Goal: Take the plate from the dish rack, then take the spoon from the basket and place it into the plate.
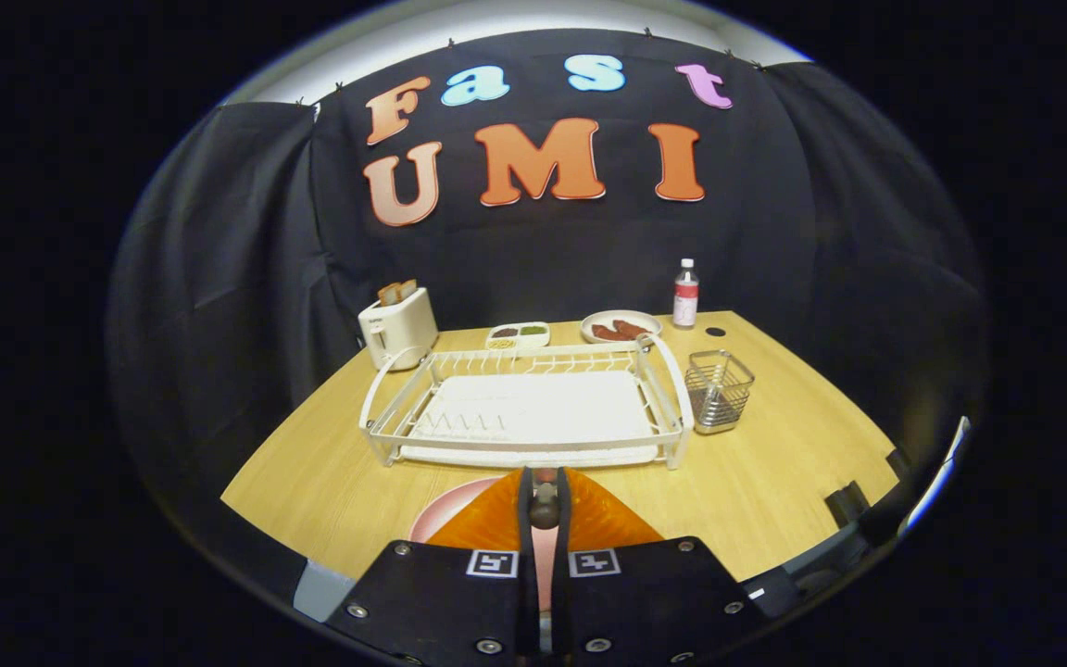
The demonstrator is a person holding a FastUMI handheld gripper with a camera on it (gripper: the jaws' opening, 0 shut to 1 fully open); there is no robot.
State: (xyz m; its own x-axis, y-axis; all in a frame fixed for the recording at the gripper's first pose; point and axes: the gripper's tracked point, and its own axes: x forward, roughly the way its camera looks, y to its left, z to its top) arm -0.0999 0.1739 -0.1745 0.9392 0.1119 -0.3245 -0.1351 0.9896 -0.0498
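Gripper view: the jaws [544,505] pinch the dark spoon [545,508] handle above the pink plate [445,515], which lies on the surface [774,482] just before the empty dish rack [524,408]. Lower it over the plate's middle, then release gently so it doesn't slide off.

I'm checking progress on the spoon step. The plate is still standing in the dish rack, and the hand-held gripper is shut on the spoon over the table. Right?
Not quite: in the gripper view the dish rack holds no plate. The pink plate lies on the table in front of the rack, under the fingers. The rest stands: the hand-held gripper is shut on the spoon.
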